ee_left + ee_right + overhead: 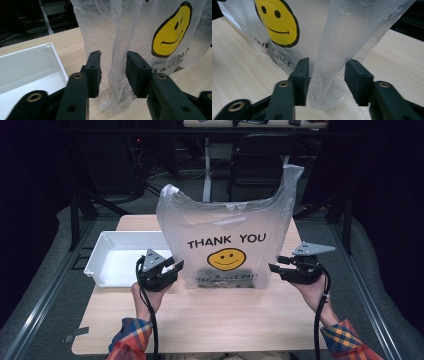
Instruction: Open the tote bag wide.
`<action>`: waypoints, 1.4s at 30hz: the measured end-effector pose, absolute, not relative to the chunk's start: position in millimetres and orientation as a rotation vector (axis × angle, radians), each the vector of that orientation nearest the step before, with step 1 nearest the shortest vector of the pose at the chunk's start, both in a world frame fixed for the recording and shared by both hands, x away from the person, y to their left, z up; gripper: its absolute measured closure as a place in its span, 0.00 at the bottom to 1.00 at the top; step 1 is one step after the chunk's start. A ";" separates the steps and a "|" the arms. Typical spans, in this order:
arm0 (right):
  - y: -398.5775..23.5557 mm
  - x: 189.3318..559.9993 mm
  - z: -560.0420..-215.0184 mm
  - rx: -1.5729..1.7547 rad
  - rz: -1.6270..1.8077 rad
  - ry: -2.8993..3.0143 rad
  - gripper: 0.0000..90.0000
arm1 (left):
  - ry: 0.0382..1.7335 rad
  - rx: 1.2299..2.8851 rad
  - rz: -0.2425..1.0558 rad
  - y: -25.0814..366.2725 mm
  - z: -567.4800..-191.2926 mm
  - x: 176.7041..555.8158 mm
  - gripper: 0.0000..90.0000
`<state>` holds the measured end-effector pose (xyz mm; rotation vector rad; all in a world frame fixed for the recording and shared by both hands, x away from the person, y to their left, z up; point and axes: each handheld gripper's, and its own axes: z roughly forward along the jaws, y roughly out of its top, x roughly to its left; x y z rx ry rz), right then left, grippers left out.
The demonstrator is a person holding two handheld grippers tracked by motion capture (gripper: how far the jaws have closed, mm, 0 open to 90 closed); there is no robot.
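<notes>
High view: thin translucent plastic bag [225,232] printed with THANK YOU and a yellow smiley [226,259] stands upright near the middle of the counter [210,320], mouth open at the top, two handle loops sticking up. Judged very light, soft and crinkly, likely slippery; it will collapse or tip if pushed. Something dark sits at its bottom, too blurred through the film to identify.

Left to right:
- White tray [107,270] sits at the left of the counter, just beside the bag's left edge; looks empty in the part seen.
- Left tool [172,268] is level with the bag's lower left side fold. Left gripper view: the bunched vertical fold [117,82] runs between the two black jaws, which stand partly spread; a gap shows on the left side and the film looks close to the right pad, so no pinch yet as far as I can tell.
- Right tool [276,266] sits at the lower right side fold. Right gripper view: the fold [332,75] stands between the jaws, near or touching the left pad, with clear space on the right. Not clamped.

Best hold, in my judgement: the gathered side folds, where several layers give the pads something to bite.

Obstructions: the tray crowds the left tool's side; otherwise the counter around the bag is free. A chair [260,165] stands beyond the far edge, well apart.
</notes>
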<state>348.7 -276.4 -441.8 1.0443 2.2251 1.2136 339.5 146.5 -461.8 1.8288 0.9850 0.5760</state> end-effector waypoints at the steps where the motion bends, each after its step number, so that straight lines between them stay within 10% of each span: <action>1: -276.0 349.2 -441.6 1.041 1.204 2.223 0.73 | 0.983 1.838 0.579 145.7 -462.9 340.9 0.78; 9: -273.7 361.3 -453.4 1.064 1.180 2.241 1.00 | 1.012 1.899 0.529 134.8 -480.7 359.4 0.93; 34: -263.9 381.6 -523.4 1.177 0.927 2.445 1.00 | 1.089 2.193 0.341 119.7 -531.2 374.9 0.99; 42: -262.9 379.9 -523.8 1.166 0.936 2.447 1.00 | 0.993 2.072 0.499 118.3 -495.7 356.1 0.63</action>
